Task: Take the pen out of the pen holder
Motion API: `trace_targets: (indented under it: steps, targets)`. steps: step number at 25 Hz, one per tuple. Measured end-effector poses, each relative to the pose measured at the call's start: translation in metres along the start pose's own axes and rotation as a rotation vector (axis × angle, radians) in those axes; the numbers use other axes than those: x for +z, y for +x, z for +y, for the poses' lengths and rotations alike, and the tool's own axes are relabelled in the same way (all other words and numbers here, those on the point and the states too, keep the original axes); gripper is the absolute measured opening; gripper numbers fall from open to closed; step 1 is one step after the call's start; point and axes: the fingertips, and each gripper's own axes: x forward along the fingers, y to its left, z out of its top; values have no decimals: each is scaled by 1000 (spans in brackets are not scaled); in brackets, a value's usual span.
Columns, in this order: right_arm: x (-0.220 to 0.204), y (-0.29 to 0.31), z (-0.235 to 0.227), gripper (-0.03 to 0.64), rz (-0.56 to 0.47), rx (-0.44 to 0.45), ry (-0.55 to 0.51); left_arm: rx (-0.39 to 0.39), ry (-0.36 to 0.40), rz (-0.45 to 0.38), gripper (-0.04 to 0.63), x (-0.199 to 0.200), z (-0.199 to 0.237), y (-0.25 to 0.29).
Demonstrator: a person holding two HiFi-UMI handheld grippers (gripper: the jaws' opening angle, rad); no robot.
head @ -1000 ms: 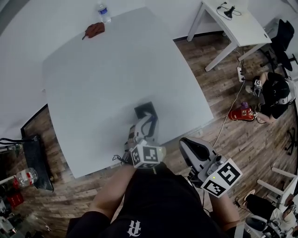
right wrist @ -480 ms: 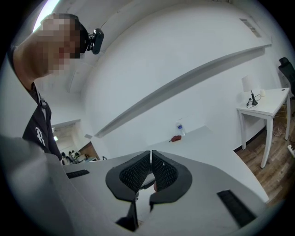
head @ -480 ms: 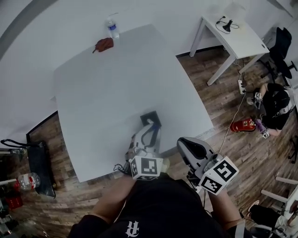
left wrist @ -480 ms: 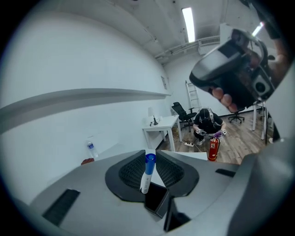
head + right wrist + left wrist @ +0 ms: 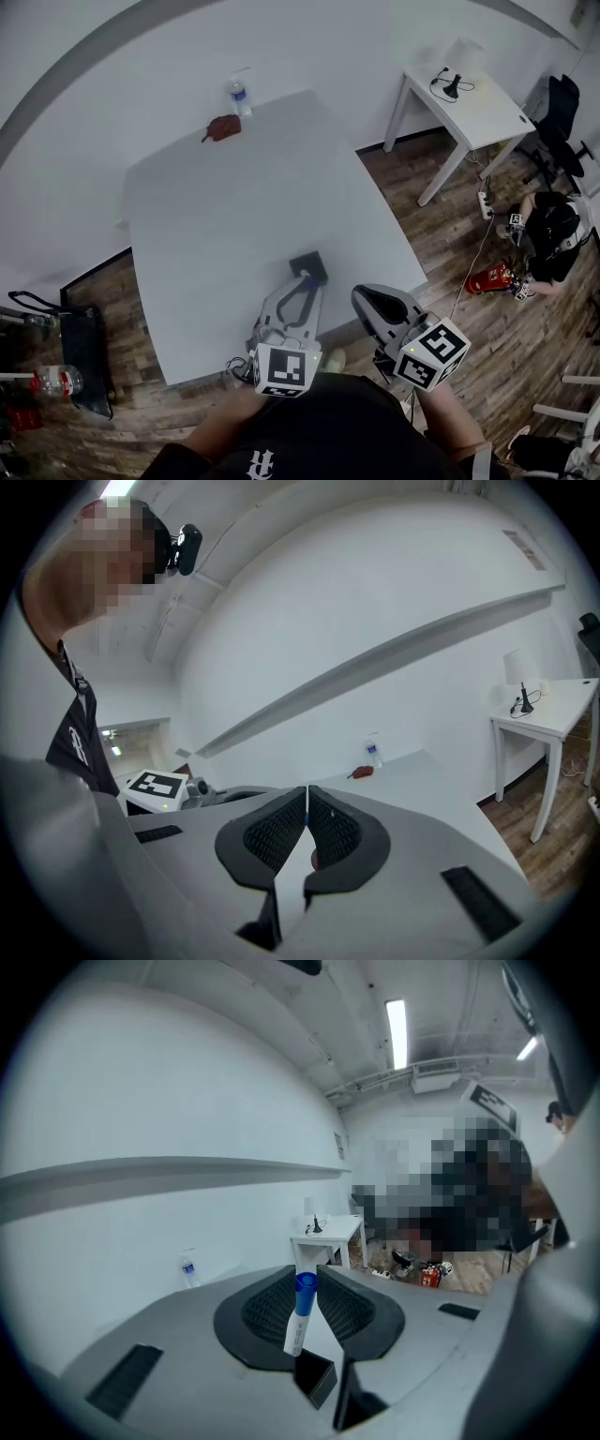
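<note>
A white pen [image 5: 298,1321] with a blue cap stands nearly upright between the pads of my left gripper [image 5: 307,1283], which is shut on it. The pen's lower end hangs just above the open top of the black square pen holder [image 5: 317,1379]. In the head view the holder [image 5: 310,266] stands near the front edge of the white table [image 5: 216,216], and my left gripper [image 5: 304,281] reaches over it. My right gripper [image 5: 364,295] hovers off the table's front right edge; its pads [image 5: 330,832] meet with nothing between them.
A water bottle [image 5: 240,97] and a reddish-brown pouch [image 5: 223,127] lie at the table's far edge. A small white side table [image 5: 464,98] stands at the right. A person [image 5: 553,230] sits on the wooden floor beside a red object [image 5: 486,279]. A black bag [image 5: 80,333] lies left.
My left gripper has risen with the pen in it, drawing the pen up from the holder. The head view has tilted, showing more wall. The right gripper has lifted slightly.
</note>
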Motion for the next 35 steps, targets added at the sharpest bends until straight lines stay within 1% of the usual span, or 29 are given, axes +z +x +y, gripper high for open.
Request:
trace_targets:
  steps: [5,8,14,26,35]
  targets:
    - [5,2,4,15,3,7,-33,-12,-19,-24,72,19,1,-14]
    - [8,4,6,15,2,13,-45,-8,-39,-39,72,27,5,-20]
    - [14,3,11,15,-13,8,-77,-5,-53,-70,72,39,8,-32]
    - [10,5,14,14,-6,-4,-81,-19,-60,-73,72,37,6,-31]
    - [16,1,6,14,-22,-22,-84,-30,-54,-86,72,44,4,-22]
